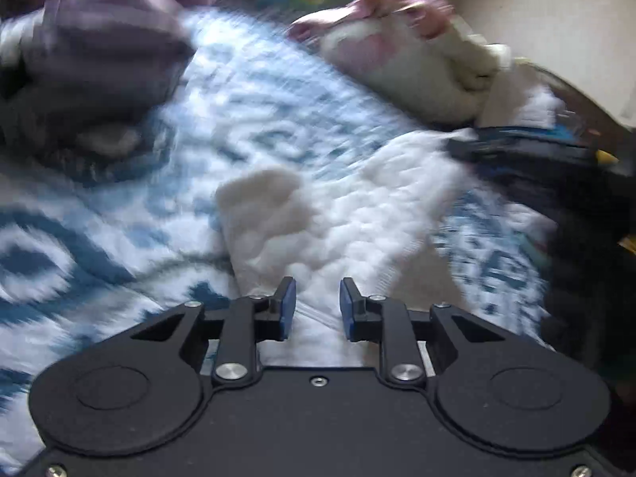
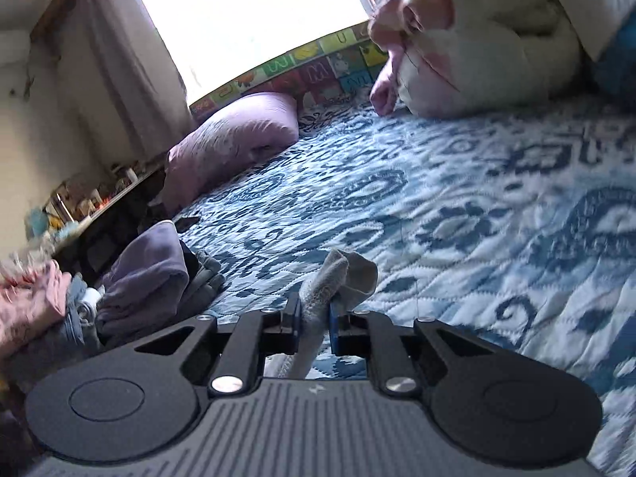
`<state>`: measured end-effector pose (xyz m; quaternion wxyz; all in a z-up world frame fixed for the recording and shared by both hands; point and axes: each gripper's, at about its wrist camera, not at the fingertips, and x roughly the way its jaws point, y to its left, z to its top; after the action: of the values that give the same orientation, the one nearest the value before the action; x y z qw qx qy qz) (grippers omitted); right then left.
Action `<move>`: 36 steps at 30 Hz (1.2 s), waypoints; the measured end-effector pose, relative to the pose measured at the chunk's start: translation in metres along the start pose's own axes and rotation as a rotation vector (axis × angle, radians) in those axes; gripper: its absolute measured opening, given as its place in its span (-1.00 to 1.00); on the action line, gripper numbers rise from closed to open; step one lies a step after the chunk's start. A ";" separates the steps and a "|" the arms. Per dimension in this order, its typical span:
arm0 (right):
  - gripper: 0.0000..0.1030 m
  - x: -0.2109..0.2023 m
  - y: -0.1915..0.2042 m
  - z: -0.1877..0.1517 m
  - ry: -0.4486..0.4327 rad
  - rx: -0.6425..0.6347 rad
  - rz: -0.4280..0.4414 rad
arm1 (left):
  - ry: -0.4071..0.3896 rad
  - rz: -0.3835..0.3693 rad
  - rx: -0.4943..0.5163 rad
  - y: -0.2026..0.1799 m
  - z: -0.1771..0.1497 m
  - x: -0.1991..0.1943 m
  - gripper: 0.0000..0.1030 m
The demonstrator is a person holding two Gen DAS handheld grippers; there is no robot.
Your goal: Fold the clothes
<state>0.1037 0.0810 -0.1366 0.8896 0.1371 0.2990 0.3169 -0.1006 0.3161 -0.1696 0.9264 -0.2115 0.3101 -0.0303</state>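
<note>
Right hand-held gripper (image 2: 314,318) pinching limp, seemingly grey sock (image 2: 338,278)

One grey sock (image 2: 342,278), one white garment (image 1: 357,214), one purple pillow (image 2: 234,139), one white-pink plush (image 2: 469,63), one clothes heap (image 2: 147,274) at bed's left edge, one bedspread (image 2: 477,206).

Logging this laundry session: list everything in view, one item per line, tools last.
White garment: one, white, on the quilt ahead of the left tool.
Grey sock: one, grey, in the right tool.
Quilt: one, blue and white, covers the bed.
Pillow: one, lilac, below the window.
Clothes pile: one, purple, grey and pink, left edge.
Plush bundle: one, white and pink, far side.
Window: one, bright.
Left tool: one, black, white cloth between its pads.
Right tool: one, black, shut on the sock.
</note>
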 end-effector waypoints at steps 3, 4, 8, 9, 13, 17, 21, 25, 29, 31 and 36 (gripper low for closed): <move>-0.70 0.000 0.004 0.012 0.000 0.002 0.016 | 0.029 -0.032 0.078 0.002 -0.013 -0.022 -0.60; -0.70 0.000 0.006 0.016 0.000 0.003 0.023 | 0.049 -0.019 0.117 -0.001 -0.017 -0.022 -0.60; -0.70 0.003 0.015 0.029 0.008 -0.017 0.032 | 0.131 -0.025 0.291 -0.027 -0.034 -0.009 -0.60; -0.70 0.005 0.017 0.031 0.011 -0.025 0.033 | 0.151 -0.011 0.323 -0.034 -0.038 -0.002 -0.60; -0.70 0.002 0.031 0.031 0.002 -0.055 0.083 | 0.203 0.071 0.378 -0.051 -0.053 0.026 -0.60; -0.70 -0.017 0.044 0.017 -0.031 -0.115 0.166 | 0.203 0.069 0.280 -0.045 -0.050 0.037 -0.61; -0.70 -0.054 0.056 -0.003 -0.085 -0.172 0.281 | 0.211 0.037 0.211 -0.036 -0.045 0.036 -0.59; -0.70 -0.090 0.075 -0.035 -0.083 -0.304 0.383 | 0.217 -0.015 0.086 -0.021 -0.040 0.030 -0.55; -0.71 -0.113 0.096 -0.082 -0.017 -0.547 0.399 | 0.215 -0.089 -0.109 0.003 -0.034 0.020 -0.55; -0.71 -0.118 0.101 -0.105 0.033 -0.650 0.389 | 0.187 -0.111 -0.196 0.016 -0.030 0.011 -0.54; -0.71 -0.123 0.105 -0.136 0.088 -0.758 0.353 | 0.076 -0.117 -0.385 0.049 -0.023 -0.012 -0.52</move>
<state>-0.1074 0.0892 -0.1429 0.7955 -0.1645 0.1710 0.5576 -0.1276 0.3543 -0.1990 0.8532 -0.4009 0.3322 -0.0323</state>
